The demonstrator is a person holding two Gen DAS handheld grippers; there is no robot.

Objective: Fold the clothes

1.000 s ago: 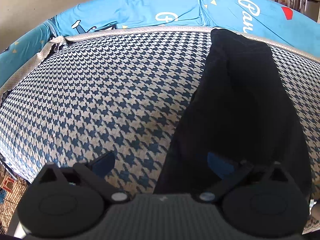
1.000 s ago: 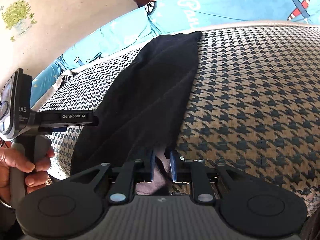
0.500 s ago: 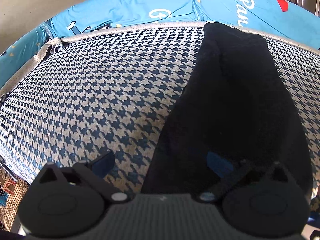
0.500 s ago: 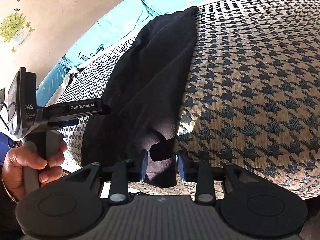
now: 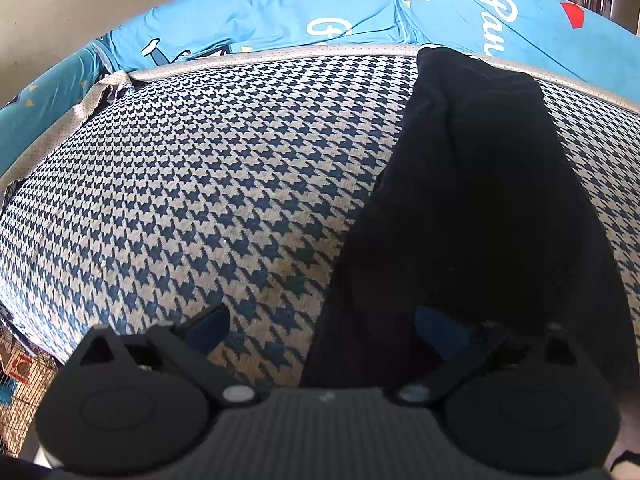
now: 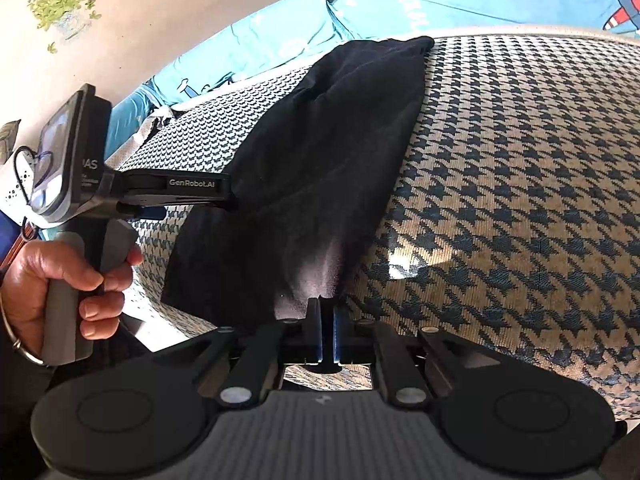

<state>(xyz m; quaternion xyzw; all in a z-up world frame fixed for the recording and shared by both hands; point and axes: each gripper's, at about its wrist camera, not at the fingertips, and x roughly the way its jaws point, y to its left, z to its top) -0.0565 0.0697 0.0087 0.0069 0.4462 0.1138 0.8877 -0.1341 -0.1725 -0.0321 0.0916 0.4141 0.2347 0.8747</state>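
black garment (image 5: 480, 200), blue-and-cream houndstooth cover (image 5: 200, 200)

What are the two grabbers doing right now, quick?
Left gripper: open, its fingers straddling the near left edge of the black garment.
Right gripper: shut on the black garment's near corner.

Black two-finger grippers with blue-padded fingers (image 5: 208, 326), silver pivot screws, grey ribbed housing, white "GenRobot.AI" lettering.

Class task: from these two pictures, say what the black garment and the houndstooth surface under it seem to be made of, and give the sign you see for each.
Black garment: looks like soft, matte knit or jersey cloth; it drapes in loose folds. The exact fibre cannot be told.
Houndstooth surface: seemingly woven upholstery fabric; fine ribbed threads show in the sunlit patch, with a slight sheen.
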